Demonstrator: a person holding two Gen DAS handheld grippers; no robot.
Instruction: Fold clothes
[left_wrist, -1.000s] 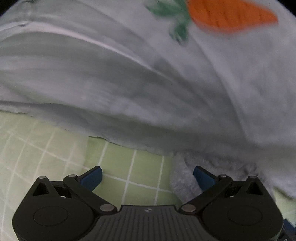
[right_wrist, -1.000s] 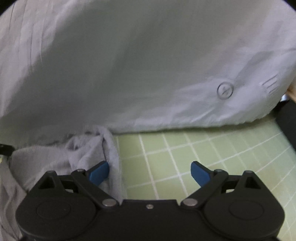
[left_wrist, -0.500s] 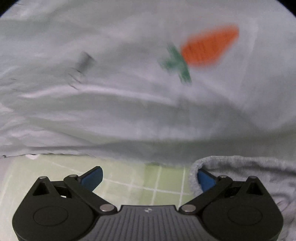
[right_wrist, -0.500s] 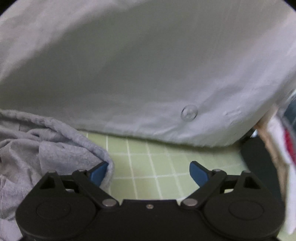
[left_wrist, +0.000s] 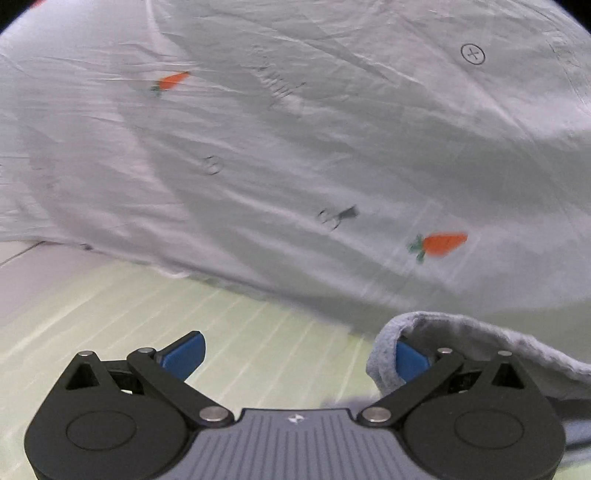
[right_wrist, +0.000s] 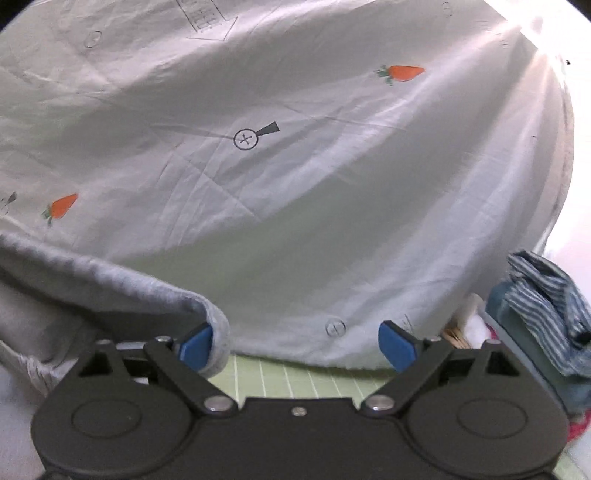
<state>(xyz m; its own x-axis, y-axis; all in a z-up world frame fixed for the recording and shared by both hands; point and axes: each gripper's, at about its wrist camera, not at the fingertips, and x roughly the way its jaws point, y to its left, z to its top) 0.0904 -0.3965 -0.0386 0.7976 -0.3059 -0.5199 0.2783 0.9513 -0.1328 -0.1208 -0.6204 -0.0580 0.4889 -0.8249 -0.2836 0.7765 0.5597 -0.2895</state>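
Note:
A grey knit garment (left_wrist: 480, 343) is draped over the right finger of my left gripper (left_wrist: 297, 356), whose jaws stand wide apart. The same grey garment (right_wrist: 92, 288) hangs over the left finger of my right gripper (right_wrist: 295, 345), also wide open. The cloth looks stretched between the two grippers and lifted above the green grid mat (left_wrist: 184, 317). Neither pair of pads is closed on it. How the cloth is hooked behind the fingers is hidden.
A large white sheet with carrot prints (left_wrist: 332, 147) fills the background of both views (right_wrist: 295, 184). A pile of clothes with a blue striped piece (right_wrist: 543, 295) sits at the right. The green mat also shows under the right gripper (right_wrist: 303, 376).
Both grippers have pulled back and up from the mat; the white sheet now looks farther away. The grey garment stays hung on the inner fingers. The clothes pile has come into the right view.

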